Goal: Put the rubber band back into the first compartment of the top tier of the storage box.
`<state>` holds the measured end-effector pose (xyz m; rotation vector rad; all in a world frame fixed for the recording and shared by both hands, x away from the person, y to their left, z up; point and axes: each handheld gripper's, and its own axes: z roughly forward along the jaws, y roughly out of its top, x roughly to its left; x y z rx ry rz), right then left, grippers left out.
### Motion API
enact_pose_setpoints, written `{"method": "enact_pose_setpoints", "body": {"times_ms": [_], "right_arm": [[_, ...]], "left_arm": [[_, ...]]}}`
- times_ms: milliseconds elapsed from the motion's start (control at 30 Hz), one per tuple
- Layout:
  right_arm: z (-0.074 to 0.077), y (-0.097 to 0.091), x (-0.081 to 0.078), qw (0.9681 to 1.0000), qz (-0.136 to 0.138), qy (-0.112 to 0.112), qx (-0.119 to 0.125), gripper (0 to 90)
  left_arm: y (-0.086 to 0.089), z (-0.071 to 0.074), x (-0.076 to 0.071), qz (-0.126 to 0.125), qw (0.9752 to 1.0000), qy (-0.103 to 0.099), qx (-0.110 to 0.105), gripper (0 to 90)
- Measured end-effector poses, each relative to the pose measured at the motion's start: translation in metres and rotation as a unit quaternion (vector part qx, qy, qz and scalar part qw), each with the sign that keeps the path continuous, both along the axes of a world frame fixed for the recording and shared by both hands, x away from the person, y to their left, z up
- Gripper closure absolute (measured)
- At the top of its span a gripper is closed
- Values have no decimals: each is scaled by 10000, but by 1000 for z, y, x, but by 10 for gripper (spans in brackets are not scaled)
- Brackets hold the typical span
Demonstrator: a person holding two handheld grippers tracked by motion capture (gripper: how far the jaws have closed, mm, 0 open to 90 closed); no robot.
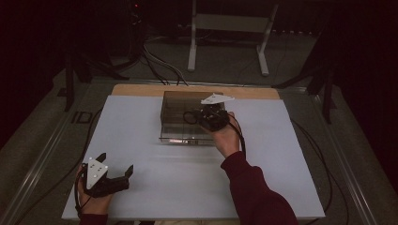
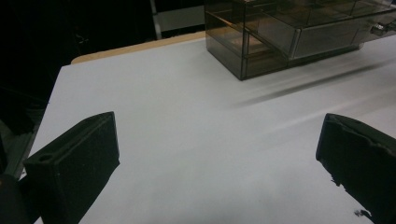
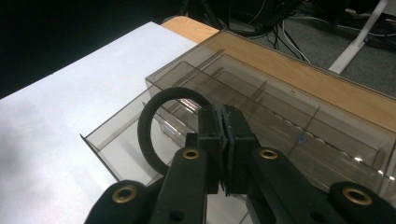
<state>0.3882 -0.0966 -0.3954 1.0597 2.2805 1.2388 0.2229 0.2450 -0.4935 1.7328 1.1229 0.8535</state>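
A smoke-tinted clear organiser box (image 1: 174, 108) with several compartments stands at the back middle of the white board, and its lower drawer (image 1: 180, 138) is pulled out toward me. My right gripper (image 1: 205, 117) hovers over the box's right part, shut on a black rubber ring (image 1: 189, 117). In the right gripper view the ring (image 3: 152, 123) loops out to the left of the pinched jaws (image 3: 224, 116), above the open drawer (image 3: 114, 144). At the front left my left gripper (image 1: 115, 164) rests open on the board, its jaws (image 2: 219, 140) wide apart with nothing between them.
The white board (image 1: 155, 187) covers a wooden table whose edge (image 1: 141, 89) shows behind the box. Cables and a white stand's legs (image 1: 225, 42) lie on the floor beyond. The box (image 2: 261, 42) sits far ahead and to the right of the left gripper.
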Motion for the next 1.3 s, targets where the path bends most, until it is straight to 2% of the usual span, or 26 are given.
{"method": "enact_pose_setpoints", "body": {"times_ms": [333, 733, 1300], "right_arm": [[-6, 16, 0, 9998, 114, 5, -133, 881], [-11, 35, -1, 9995, 265, 93, -109, 879], [-20, 51, -2, 9988, 392, 233, -161, 876]], "left_arm": [[0, -1, 1, -11, 10000, 22, 7, 3], [0, -1, 0, -25, 10000, 14, 6, 3], [0, -2, 0, -34, 10000, 28, 3, 4]]}}
